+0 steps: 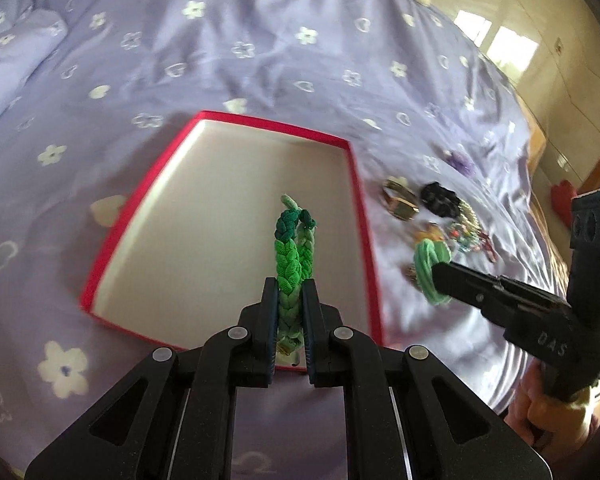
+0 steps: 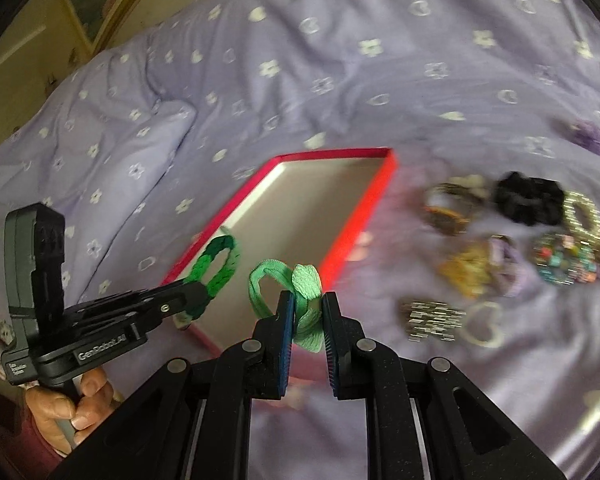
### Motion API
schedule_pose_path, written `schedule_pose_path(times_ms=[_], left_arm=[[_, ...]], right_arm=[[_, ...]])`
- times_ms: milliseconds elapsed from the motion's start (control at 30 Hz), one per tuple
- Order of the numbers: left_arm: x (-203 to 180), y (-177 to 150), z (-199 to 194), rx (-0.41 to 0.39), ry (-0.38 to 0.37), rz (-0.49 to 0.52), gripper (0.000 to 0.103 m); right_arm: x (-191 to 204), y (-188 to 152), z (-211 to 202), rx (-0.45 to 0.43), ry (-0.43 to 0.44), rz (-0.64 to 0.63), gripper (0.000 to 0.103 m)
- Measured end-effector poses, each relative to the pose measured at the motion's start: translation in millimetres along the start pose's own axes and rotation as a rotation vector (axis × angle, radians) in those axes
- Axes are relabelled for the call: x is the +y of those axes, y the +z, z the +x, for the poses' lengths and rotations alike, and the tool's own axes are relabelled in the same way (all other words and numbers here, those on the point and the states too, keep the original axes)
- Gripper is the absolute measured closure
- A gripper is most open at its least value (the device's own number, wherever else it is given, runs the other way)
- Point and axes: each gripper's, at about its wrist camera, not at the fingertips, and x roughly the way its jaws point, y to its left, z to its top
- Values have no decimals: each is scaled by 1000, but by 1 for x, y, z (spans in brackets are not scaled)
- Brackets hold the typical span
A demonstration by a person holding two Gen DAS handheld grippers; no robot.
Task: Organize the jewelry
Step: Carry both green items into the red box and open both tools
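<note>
The left gripper [image 1: 290,292] sat nearest the lens, its jaws narrow and pinched on a braided green band [image 1: 289,256] that shaded from dark green at the tip to pale near the pads. The band hung over the white floor of the red-rimmed box [image 1: 362,216], close to the box's near edge. The right gripper [image 2: 306,308] likewise had its jaws drawn close, clamped on a mint-green hair tie [image 2: 300,300] whose loop stuck out toward the left gripper's side; it was held just beyond the box's near right corner, above the lilac flowered bedspread [image 1: 260,40]. Each gripper was carried by a hand [image 2: 76,404]. Off the box's right edge, on the bedspread, lay the remaining pieces in a loose cluster: a black scrunchie [image 2: 528,198], a beaded bracelet [image 2: 564,264], a silver link bracelet [image 2: 432,318], and a purple scrunchie [image 2: 592,136] farther back. Blur hid finer detail there.
</note>
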Motion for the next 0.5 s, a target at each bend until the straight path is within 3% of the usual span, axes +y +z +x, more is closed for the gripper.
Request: schedule_pose_path(times_ms=[233, 500], left_arm=[[37, 2, 3, 20, 50, -59, 94], [58, 8, 22, 86, 98, -65, 93]], right_arm=[[38, 2, 51, 92, 36, -88, 89], [47, 2, 89, 193, 20, -133, 88]])
